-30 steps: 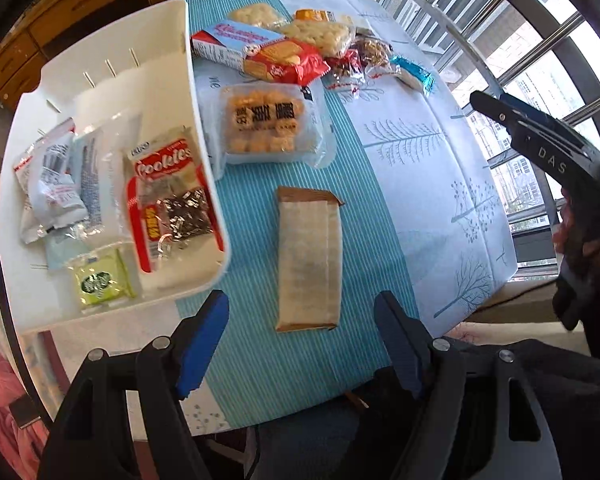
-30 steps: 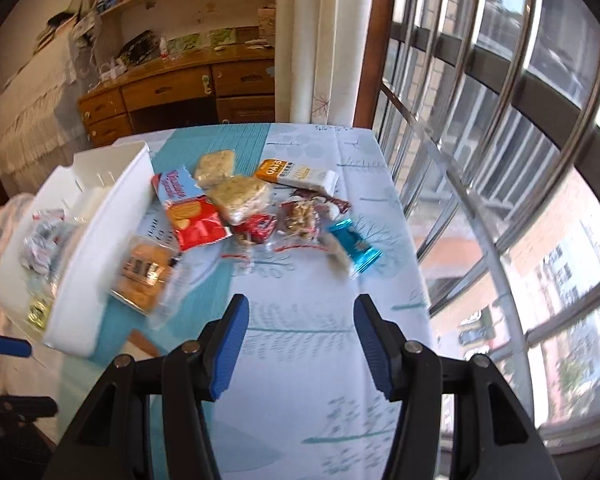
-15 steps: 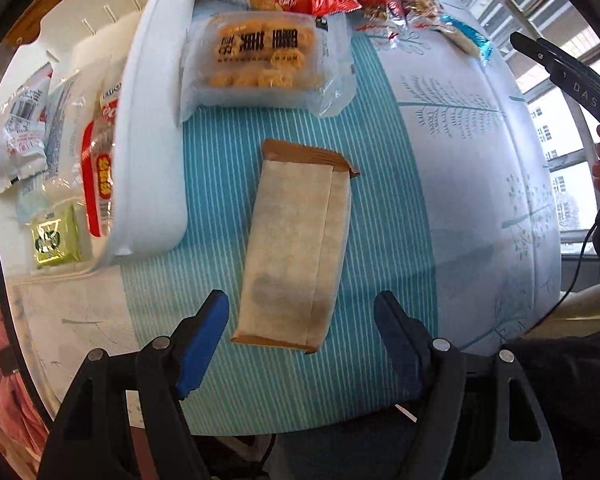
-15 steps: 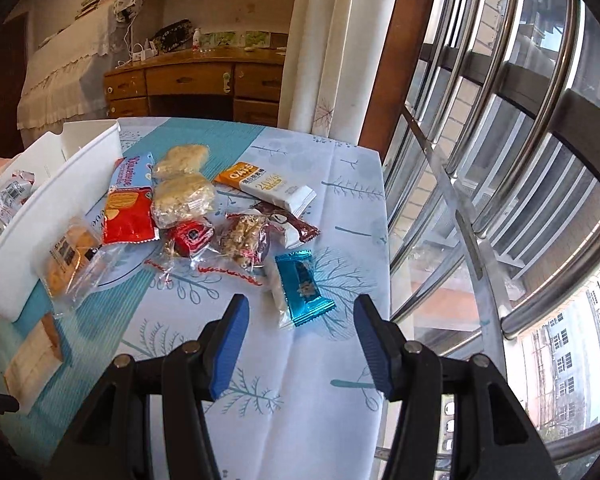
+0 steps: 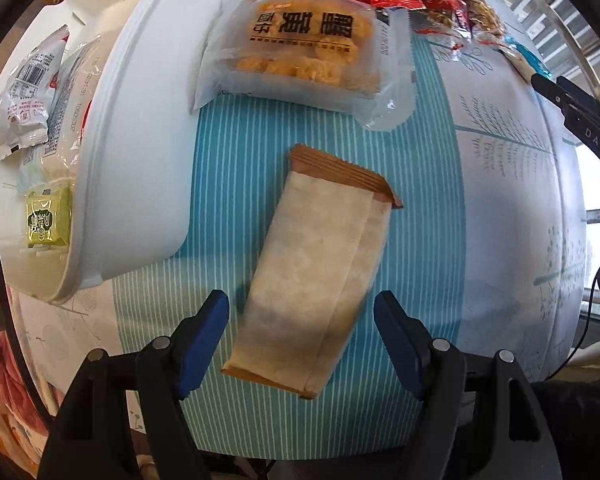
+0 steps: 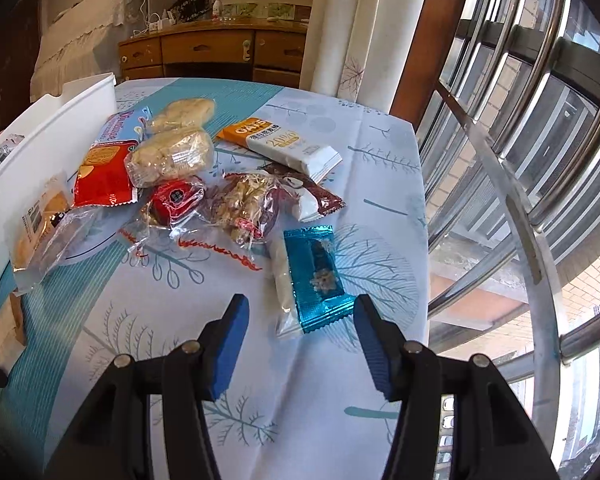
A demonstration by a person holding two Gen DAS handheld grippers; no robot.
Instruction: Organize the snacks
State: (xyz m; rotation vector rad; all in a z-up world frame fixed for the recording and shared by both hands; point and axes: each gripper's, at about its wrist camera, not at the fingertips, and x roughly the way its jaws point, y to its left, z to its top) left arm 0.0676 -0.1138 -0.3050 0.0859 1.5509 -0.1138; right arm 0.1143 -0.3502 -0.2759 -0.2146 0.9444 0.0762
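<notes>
Beige snack packet [image 5: 320, 276] flat on striped tablecloth [image 5: 228, 168], near end between wide-spread left gripper [image 5: 302, 338] pads, untouched. Right gripper [image 6: 298, 344] wide too, blue wrapper [image 6: 315, 276] just ahead.

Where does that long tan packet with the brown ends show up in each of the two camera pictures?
Left wrist view: the tan packet lies in the middle, on the striped cloth, its near end between the open fingers of the left gripper.
Right wrist view: only a sliver of it shows at the far left edge, low down.
Shared landmark: the white bin, left of the packet in one view and above it in the other.
</notes>
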